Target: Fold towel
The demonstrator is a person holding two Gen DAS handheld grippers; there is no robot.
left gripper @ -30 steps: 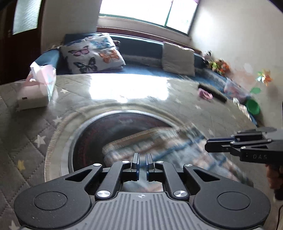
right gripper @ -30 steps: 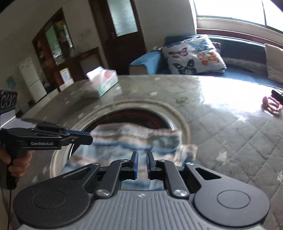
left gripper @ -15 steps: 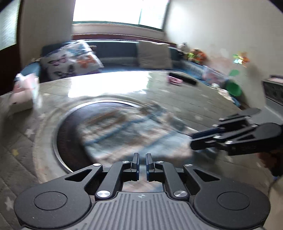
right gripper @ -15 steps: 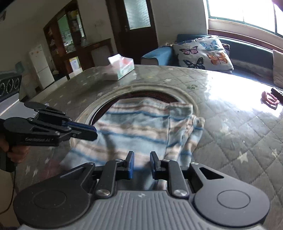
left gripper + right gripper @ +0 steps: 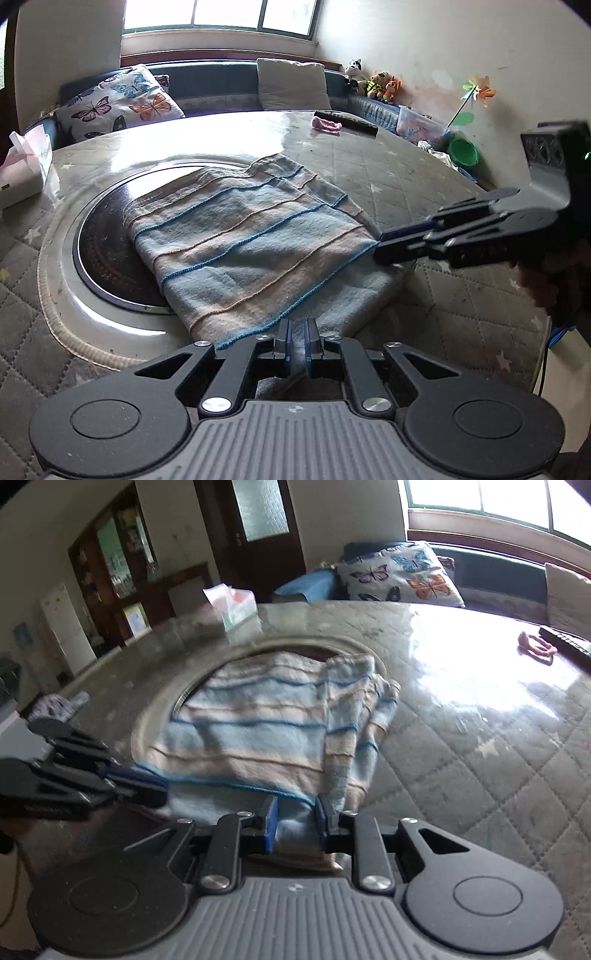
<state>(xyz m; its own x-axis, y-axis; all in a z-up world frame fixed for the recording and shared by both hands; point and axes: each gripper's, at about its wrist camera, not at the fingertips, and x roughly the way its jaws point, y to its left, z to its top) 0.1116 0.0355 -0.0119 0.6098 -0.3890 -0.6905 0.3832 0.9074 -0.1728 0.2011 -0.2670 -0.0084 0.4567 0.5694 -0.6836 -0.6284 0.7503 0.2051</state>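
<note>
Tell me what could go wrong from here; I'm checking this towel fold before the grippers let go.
1. The right gripper has its jaws apart around the towel edge; the top layer could shift and skew the fold.
2. The towel's right side is bunched, so the fold may set unevenly.
3. It lies across the round inset, so it may sag.

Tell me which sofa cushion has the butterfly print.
The white butterfly-print cushion at the sofa's left end; the plain beige cushion further right has no pattern.
</note>
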